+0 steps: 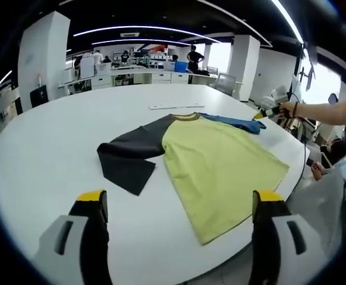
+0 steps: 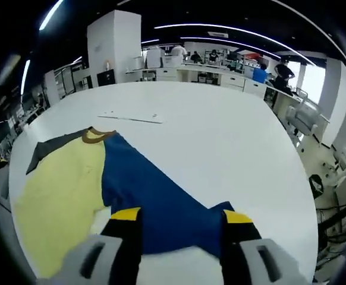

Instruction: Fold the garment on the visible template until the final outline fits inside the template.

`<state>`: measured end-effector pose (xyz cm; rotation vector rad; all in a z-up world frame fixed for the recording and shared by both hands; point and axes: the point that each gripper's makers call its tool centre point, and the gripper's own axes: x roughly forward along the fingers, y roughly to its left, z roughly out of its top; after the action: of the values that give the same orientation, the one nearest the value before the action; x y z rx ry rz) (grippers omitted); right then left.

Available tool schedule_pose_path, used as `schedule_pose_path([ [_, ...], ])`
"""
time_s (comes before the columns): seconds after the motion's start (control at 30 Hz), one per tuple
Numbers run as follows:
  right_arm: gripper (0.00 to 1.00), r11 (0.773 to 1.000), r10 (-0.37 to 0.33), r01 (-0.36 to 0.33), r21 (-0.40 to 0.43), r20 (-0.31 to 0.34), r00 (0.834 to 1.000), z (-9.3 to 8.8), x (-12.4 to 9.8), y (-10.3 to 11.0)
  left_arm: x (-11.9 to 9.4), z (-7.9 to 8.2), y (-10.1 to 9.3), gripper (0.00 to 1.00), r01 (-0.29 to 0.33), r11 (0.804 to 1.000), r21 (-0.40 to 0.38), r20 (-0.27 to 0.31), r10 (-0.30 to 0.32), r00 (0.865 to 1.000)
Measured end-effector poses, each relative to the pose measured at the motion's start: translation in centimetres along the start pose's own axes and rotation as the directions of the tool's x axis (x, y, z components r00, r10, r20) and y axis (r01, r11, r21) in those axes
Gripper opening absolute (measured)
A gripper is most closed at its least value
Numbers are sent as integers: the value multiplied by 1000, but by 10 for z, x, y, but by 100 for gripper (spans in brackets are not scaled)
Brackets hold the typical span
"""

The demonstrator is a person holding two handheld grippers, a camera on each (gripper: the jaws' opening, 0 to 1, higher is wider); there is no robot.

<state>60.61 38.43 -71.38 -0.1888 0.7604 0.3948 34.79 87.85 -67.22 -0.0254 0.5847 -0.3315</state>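
A long-sleeved shirt lies flat on the white table [image 1: 54,142]. Its body [image 1: 217,163] is yellow-green, one sleeve [image 1: 128,157] is dark grey, and the other sleeve [image 1: 235,122] is blue. My left gripper [image 1: 179,200] hovers open above the near table edge, short of the shirt's hem. In the right gripper view the blue sleeve [image 2: 155,190] runs from the brown collar [image 2: 93,136] down to my right gripper [image 2: 182,217]. Its jaws stand apart astride the cuff end, with the cloth flat beneath them. The right gripper [image 1: 267,111] also appears beside the blue cuff, held by a hand.
A thin white strip [image 1: 173,107] [image 2: 131,117] lies on the table beyond the collar. A person's forearm [image 1: 330,110] reaches in from the right. Chairs [image 2: 307,119] stand along the table's rim. Desks, pillars and people fill the background.
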Motion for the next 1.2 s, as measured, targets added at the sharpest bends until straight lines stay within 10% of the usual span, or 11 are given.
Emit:
schedule_pose_path([
  [0.7,15,994,-79,84,70,-78,994,-58,-3,-37,1,-1,-7,98,-3,1000,10,-24,4,1000],
  [1.2,0,991,-65,69,113,-34,997,-53,-29,-28,0,1,-10,96,1,1000,22,-29,0,1000],
])
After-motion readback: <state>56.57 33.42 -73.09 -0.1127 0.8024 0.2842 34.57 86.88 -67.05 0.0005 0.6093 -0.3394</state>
